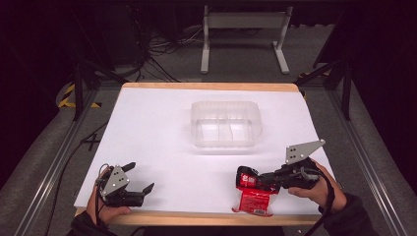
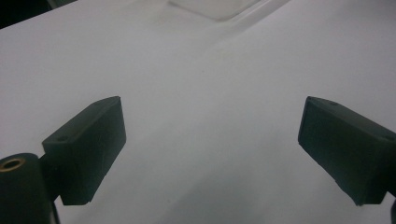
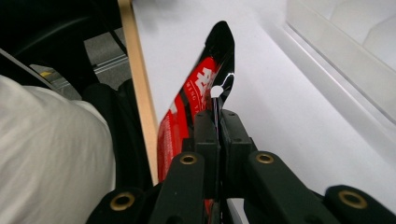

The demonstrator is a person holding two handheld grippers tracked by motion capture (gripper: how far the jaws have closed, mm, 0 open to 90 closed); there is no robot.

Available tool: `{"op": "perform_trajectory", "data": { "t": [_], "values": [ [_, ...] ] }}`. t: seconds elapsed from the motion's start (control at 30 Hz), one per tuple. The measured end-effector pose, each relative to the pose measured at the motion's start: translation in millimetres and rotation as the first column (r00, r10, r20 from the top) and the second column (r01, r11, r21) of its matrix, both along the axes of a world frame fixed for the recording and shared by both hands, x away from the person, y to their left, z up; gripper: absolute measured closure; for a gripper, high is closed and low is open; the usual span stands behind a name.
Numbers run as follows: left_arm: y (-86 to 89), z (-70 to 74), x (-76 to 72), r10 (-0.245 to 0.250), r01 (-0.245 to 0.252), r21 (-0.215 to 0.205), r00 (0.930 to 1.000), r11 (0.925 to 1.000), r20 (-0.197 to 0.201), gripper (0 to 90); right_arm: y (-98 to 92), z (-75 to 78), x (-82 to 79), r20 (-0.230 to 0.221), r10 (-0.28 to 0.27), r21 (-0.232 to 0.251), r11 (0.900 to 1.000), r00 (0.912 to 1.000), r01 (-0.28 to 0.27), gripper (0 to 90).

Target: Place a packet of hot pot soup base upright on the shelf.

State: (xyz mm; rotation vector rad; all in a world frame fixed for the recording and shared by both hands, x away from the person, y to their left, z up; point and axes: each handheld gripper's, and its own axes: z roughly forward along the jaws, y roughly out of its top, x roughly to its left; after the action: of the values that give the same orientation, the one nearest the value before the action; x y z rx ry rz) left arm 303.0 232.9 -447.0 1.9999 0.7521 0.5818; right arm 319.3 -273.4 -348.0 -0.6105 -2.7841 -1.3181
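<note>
A red and black snack packet [image 1: 253, 194] hangs at the front right of the white table [image 1: 162, 137], its lower end near the front edge. My right gripper [image 1: 260, 182] is shut on the packet's top edge and points left. In the right gripper view the packet [image 3: 196, 98] is pinched between the two black jaws of my right gripper [image 3: 218, 121]. My left gripper [image 1: 140, 178] rests at the front left, open, with nothing between its fingers. In the left gripper view its fingers [image 2: 88, 149] stand wide apart over bare table.
A clear plastic tray [image 1: 225, 124] with dividers stands in the middle of the table, toward the back. A wooden strip [image 1: 196, 219] runs along the table's front edge. A white metal stand [image 1: 243, 34] is on the floor beyond the table.
</note>
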Motion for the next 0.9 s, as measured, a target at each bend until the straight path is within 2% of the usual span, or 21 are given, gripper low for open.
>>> {"op": "perform_trajectory", "data": {
  "t": [0.2, 0.37, 0.4, 0.53, 0.7, 0.87, 0.9],
  "values": [
    [0.4, 0.3, -0.4, -0.001, 0.001, 0.000, 1.0000, 1.0000, 0.002, 8.2, 1.2, 7.4, -18.2, 0.011, 0.028, 0.005, 1.000, 0.9995, -0.029, 88.1],
    [0.5, 0.8, -0.4, -0.001, 0.001, 0.000, 1.0000, 1.0000, 0.000, 8.2, 2.3, 12.9, -26.8, 0.031, 0.037, 0.005, 0.999, 0.9989, -0.037, 88.2],
    [0.6, 1.0, -0.5, -0.002, 0.002, -0.001, 1.0000, 1.0000, -0.001, 8.2, 3.2, 14.5, -28.6, 0.034, 0.031, 0.002, 1.000, 0.9989, -0.032, 88.1],
    [0.9, 1.2, -0.6, -0.001, 0.001, -0.001, 1.0000, 1.0000, -0.001, 8.2, 14.4, 15.2, -36.7, 0.033, 0.071, -0.014, 0.997, 0.9970, -0.070, 88.1],
    [0.5, 1.5, -1.0, -0.002, 0.002, -0.004, 1.0000, 1.0000, 0.002, 8.2, 34.4, 10.3, -43.4, 0.022, 0.120, -0.043, 0.992, 0.9925, -0.119, 88.1],
    [1.3, 1.7, -1.2, 0.000, 0.000, -0.009, 1.0000, 1.0000, 0.001, 8.2, 39.3, 18.7, -43.1, 0.039, 0.123, -0.017, 0.992, 0.9916, -0.123, 88.1],
    [1.5, 1.7, -1.1, 0.001, -0.001, -0.011, 1.0000, 0.9999, 0.002, 8.2, 39.0, 22.5, -41.7, 0.053, 0.104, -0.010, 0.995, 0.9931, -0.104, 88.1]
  ]
}}
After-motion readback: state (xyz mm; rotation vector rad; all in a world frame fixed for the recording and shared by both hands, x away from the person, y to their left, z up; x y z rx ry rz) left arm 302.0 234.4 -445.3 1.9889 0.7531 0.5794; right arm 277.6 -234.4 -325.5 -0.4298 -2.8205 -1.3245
